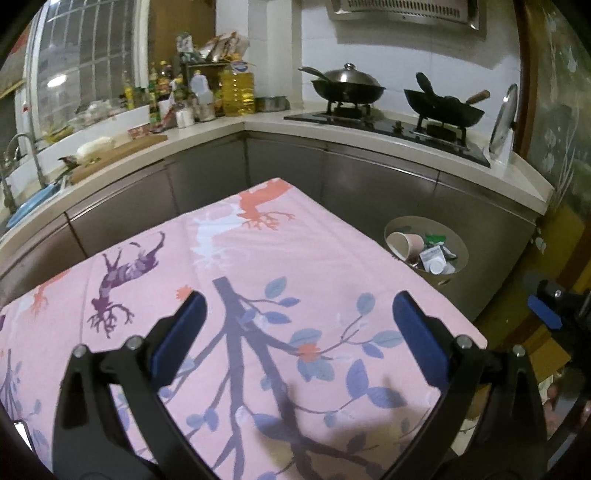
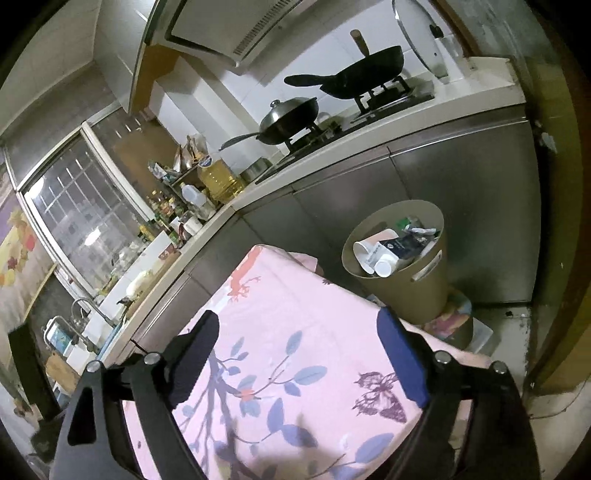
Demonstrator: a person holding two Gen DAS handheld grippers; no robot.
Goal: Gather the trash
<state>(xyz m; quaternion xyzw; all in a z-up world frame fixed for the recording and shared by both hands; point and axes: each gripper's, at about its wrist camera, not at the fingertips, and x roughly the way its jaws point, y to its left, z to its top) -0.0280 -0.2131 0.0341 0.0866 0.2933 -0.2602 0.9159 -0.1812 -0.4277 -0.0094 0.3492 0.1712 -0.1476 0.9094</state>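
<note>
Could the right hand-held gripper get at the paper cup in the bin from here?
Probably yes. The right hand-held gripper is open and empty over the tablecloth, and the paper cup lies on top of the trash in the open bin beyond the table corner, uncovered.

A home kitchen is shown: two woks (image 1: 347, 86) are set on a gas hob (image 1: 388, 127) under a hood (image 1: 402, 11), oil bottles (image 1: 238, 92) are crowded on the worktop (image 1: 207, 127), and a tap (image 1: 22, 147) is seen by the window (image 1: 85, 55).
</note>
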